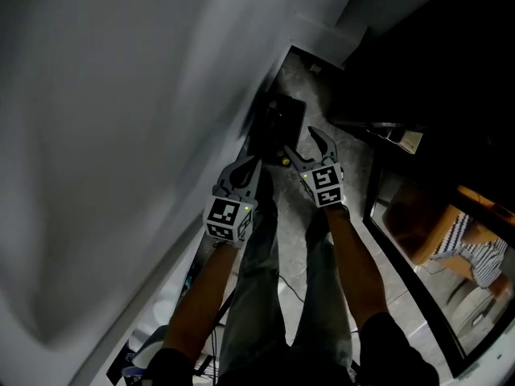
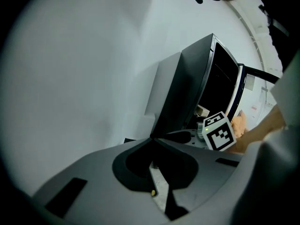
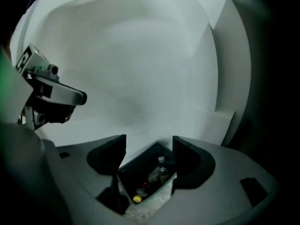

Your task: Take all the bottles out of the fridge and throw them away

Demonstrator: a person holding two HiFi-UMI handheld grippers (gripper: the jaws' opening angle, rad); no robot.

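A black bin stands on the floor against the white wall, also visible from above as the bin. Inside it lie several bottles: one with a white cap, one with a red cap, one with a yellow cap. My right gripper hangs over the bin, open, nothing between its fingers; the head view shows the right gripper the same way. My left gripper is shut and empty, beside the right one, seen in the head view as the left gripper.
A tall black appliance with a dark glass door stands ahead of the left gripper. The white wall runs close along the left. A dark framed glass panel borders the tiled floor on the right.
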